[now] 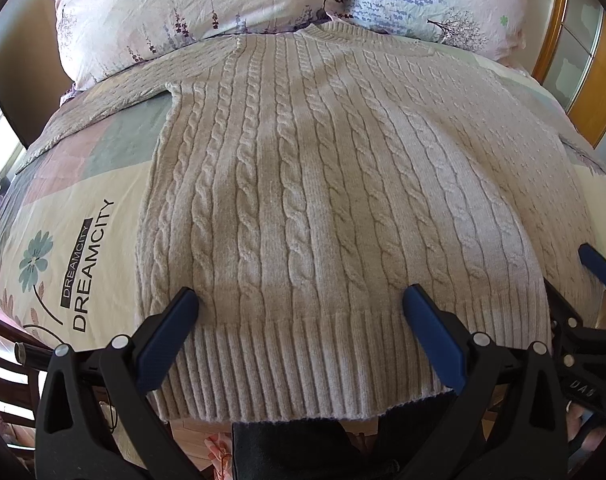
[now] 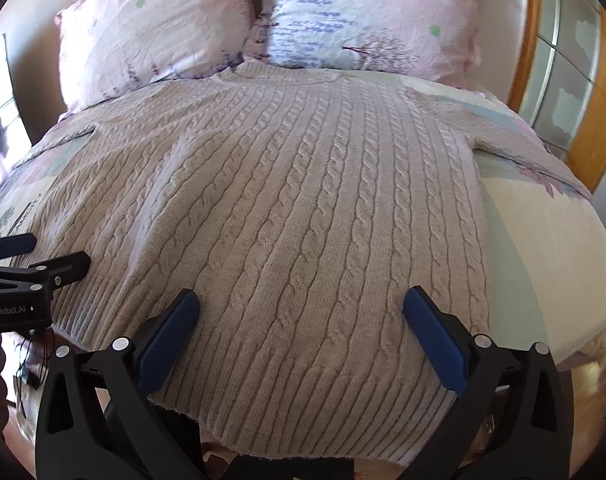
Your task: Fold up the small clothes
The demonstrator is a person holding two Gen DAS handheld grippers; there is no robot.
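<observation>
Blue-padded fingers (image 1: 171, 340) of the left gripper (image 1: 301, 296) sit spread wide over the ribbed hem (image 1: 299, 364) of the sweater (image 1: 303, 168), released, nothing pinched between them. Whether the pads touch the knit cannot be told.

Right gripper (image 2: 301, 296): likewise spread, one finger (image 2: 435, 340) on each side of a cabled stretch of the sweater (image 2: 287, 184) close to the hem (image 2: 303, 412). Not grasping.

Sweater: beige cable knit, laid flat on the bed (image 1: 63, 216) with its body running from the near edge up to the pillows. Hem hangs slightly over the near edge in both views. Collar (image 1: 331, 30) lies at the far end, touching the pillows. One sleeve (image 1: 115, 92) extends toward the bed's left edge; the other sleeve (image 2: 515, 140) extends toward the right edge.

Cross-views: right gripper (image 1: 599, 264) shows at the right margin of the left wrist view, near the hem's right end; left gripper (image 2: 23, 264) shows at the left margin of the right wrist view, near the hem's left end. Both grippers work the same near edge, side by side.

Surroundings: two floral pillows (image 1: 191, 12) stand against the head of the bed. Bed cover printed with a flower and the word "DREAMCITY" (image 1: 89, 264), left of the sweater. Wooden frame (image 2: 527, 32) at far right.
</observation>
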